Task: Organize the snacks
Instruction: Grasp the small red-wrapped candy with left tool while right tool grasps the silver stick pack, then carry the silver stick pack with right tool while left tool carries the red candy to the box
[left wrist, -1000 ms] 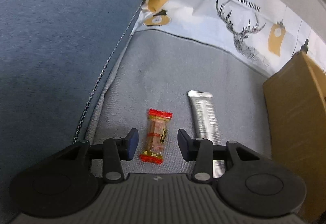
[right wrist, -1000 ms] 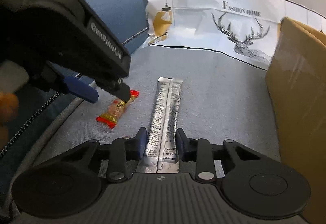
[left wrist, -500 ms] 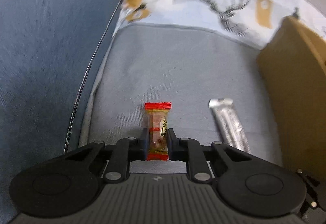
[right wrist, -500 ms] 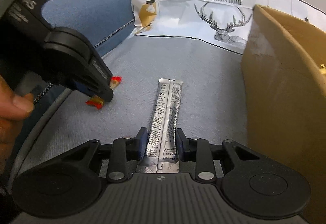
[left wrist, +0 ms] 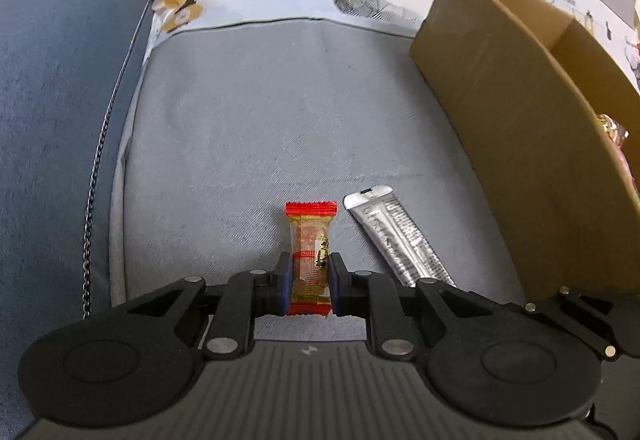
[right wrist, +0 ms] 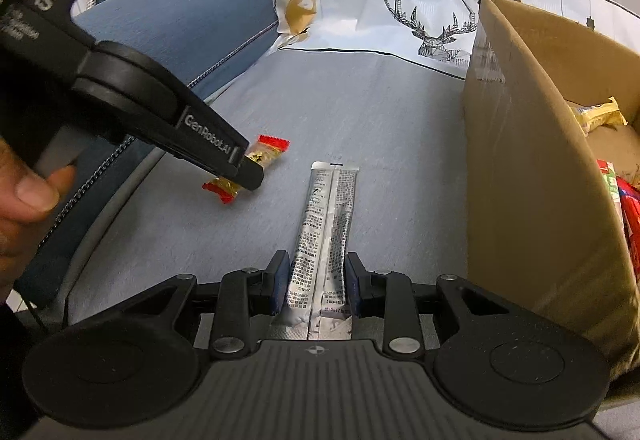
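Cardboard is where both snacks look bound: the open box point(right wrist: 532, 176) stands to the right of both grippers. The right gripper point(right wrist: 318, 288), nearer it, has its fingers clamped across the silver sachet point(right wrist: 326, 236), long axis pointing away; the left gripper point(left wrist: 309, 282) pinches the red-ended candy point(left wrist: 310, 256) above the grey sofa cushion point(left wrist: 260, 120).

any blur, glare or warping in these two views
Left wrist view: sharp, fisheye bends the cardboard box edge; mild sheen on the silver sachet. Right wrist view: equally sharp, sachet print readable, dark vignette corners, curved cushion lines.
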A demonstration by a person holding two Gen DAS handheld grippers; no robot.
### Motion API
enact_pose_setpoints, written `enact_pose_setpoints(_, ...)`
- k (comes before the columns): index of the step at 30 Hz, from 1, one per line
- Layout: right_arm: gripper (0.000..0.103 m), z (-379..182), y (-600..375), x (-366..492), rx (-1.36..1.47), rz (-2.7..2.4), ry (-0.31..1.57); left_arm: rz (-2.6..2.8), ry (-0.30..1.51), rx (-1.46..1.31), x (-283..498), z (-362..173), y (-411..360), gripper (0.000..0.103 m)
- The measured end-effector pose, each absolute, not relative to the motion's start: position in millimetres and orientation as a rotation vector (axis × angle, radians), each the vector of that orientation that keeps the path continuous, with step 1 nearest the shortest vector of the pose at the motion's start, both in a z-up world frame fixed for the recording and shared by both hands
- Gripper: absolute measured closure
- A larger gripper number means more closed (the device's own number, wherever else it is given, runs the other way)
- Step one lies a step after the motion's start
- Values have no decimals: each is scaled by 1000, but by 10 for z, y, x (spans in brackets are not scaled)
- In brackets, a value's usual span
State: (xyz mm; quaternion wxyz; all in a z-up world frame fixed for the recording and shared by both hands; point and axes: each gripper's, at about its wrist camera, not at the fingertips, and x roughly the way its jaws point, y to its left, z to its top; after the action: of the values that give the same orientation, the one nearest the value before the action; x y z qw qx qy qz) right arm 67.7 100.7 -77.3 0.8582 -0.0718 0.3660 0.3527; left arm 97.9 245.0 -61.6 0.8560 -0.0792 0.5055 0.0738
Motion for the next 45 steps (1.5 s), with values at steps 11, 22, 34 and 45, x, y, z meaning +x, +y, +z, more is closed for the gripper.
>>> enact_pose_setpoints(11, 64, -928, 1080, 819, -152, 699, 774, 156, 1128, -153, 1082, -731, 2449, 82)
enact_pose_setpoints(22, 71, -948, 1120, 814, -193, 712, 743, 164, 1135, -134, 1113, -735, 2395, 81)
enact_pose_setpoints(34, 80, -649, 895, 640, -139, 765, 602, 250, 898, -169, 862, -252, 2339, 84)
enact_pose_setpoints(45, 82, -113, 174, 179, -41, 756, 404, 284, 687, -267, 466, 218, 2051, 84)
